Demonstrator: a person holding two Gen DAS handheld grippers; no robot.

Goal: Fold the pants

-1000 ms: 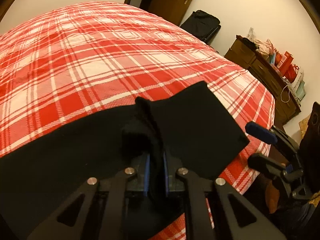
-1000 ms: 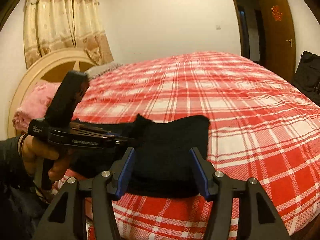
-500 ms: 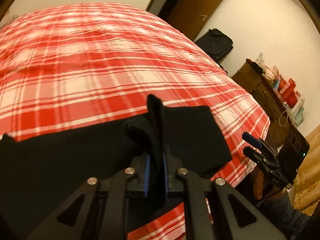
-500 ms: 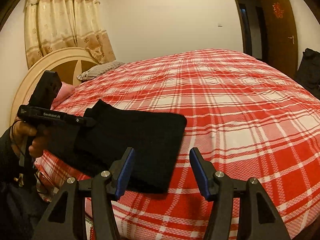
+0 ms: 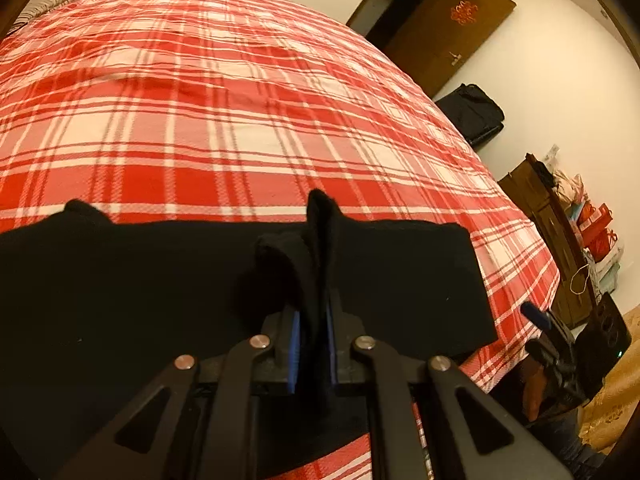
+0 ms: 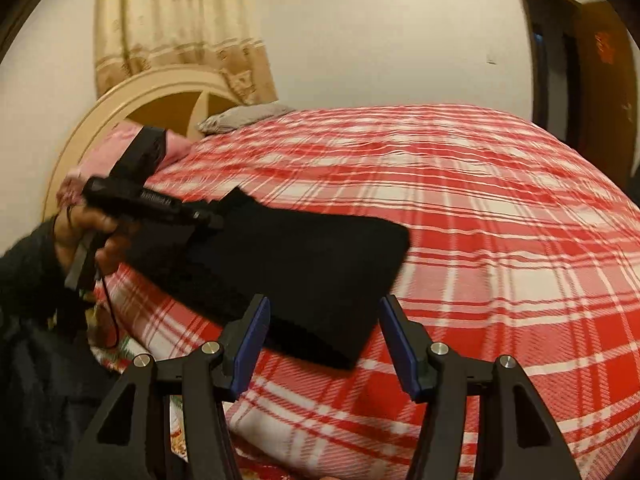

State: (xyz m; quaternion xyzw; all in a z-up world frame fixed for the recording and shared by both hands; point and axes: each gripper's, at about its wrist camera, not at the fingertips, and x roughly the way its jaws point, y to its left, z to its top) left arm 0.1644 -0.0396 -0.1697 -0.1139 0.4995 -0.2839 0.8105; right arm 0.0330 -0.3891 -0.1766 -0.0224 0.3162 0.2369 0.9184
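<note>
The black pants (image 5: 400, 280) lie along the near edge of the bed (image 5: 240, 120), a flat dark strip with its long axis running side to side in my left view; one squared end points toward the foot of the bed, the other toward the headboard (image 6: 132, 100). They look soft, light and limp, so I judge they will sag and drape wherever they are unsupported, and should slide easily over the plaid cover. An edge or corner is the place to hold them, taking all layers at once.

My left gripper (image 5: 314, 316) has its jaws pressed nearly together, pinching a raised ridge of the pants. My right gripper (image 6: 324, 340) hangs just short of the nearer squared end, jaws spread with nothing between them. Beyond the bed stand a door (image 5: 448, 28) and a dresser (image 5: 548, 216).
</note>
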